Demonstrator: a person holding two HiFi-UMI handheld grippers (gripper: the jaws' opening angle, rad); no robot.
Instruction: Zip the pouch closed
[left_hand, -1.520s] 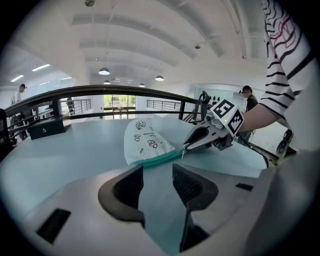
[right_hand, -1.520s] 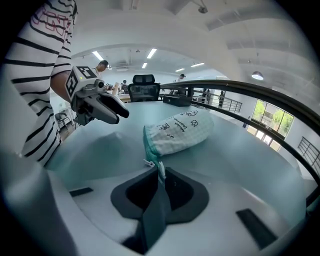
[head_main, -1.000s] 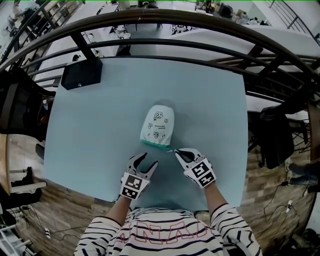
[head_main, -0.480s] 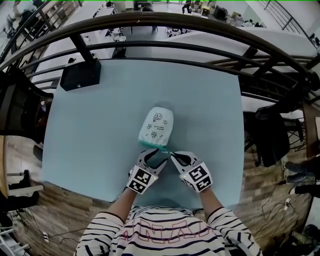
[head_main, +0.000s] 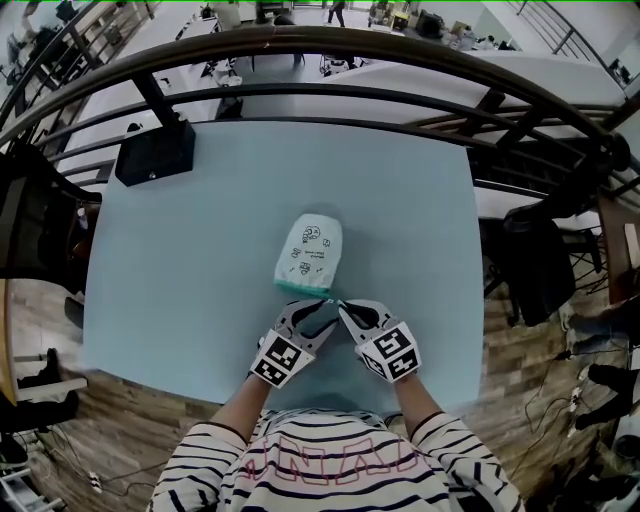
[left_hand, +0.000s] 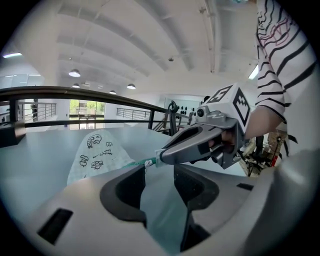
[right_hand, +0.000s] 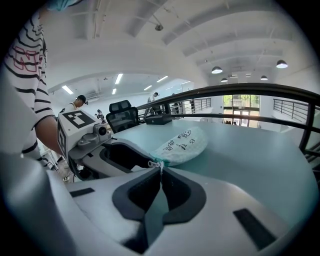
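A white pouch (head_main: 311, 253) with small black drawings lies on the pale blue table (head_main: 410, 210), its green zip edge (head_main: 300, 290) turned toward me. My right gripper (head_main: 342, 306) is at the right end of that edge, shut on the zipper pull (right_hand: 156, 163). In the right gripper view the jaws (right_hand: 160, 170) meet on the pull, with the pouch (right_hand: 184, 142) just beyond. My left gripper (head_main: 308, 318) stands open close below the zip edge, beside the right one. In the left gripper view its jaws (left_hand: 159, 172) are apart, with the pouch (left_hand: 97, 152) ahead on the left and the right gripper's tip (left_hand: 167, 156) crossing in front.
A black box (head_main: 155, 150) sits at the table's far left corner. A dark curved railing (head_main: 320, 45) arches over the far side. A dark chair or bag (head_main: 545, 265) stands off the table's right edge. The table's front edge runs just below the grippers.
My left gripper has moved up and to the right, from apart on the table to just under the pouch's zip edge. The right gripper has kept its hold and shifted slightly left.
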